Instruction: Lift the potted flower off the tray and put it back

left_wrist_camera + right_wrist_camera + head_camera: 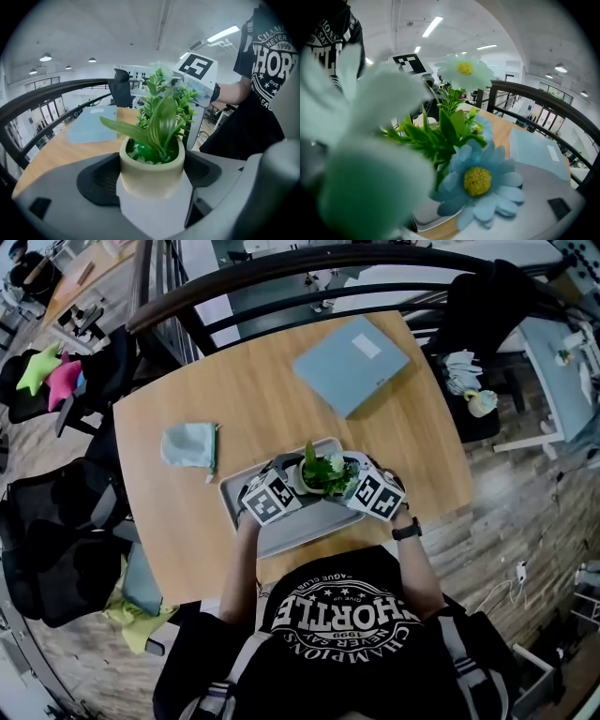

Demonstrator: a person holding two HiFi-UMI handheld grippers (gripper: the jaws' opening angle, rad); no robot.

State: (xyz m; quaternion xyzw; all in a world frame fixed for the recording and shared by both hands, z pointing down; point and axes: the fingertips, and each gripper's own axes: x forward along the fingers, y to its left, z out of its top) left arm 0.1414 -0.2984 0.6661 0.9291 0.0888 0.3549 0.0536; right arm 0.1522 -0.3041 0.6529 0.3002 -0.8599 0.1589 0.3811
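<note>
A potted flower (323, 474), a cream pot with green leaves and pale daisies, is over the far half of the grey tray (281, 532) on the wooden table. I cannot tell whether the pot rests on the tray or hangs just above it. My left gripper (298, 478) is at the pot's left side. In the left gripper view the cream pot (151, 168) fills the gap between the black pads (101, 180), which press on its sides. My right gripper (354, 472) is at the pot's right side. A blue daisy (480, 180) and blurred leaves hide its jaws in the right gripper view.
A blue-grey flat box (350, 364) lies at the table's far side and a pale teal cloth (190, 444) lies left of the tray. A black railing (281, 277) runs behind the table. Black chairs (56, 531) stand at the left, and another chair (487, 320) at the far right.
</note>
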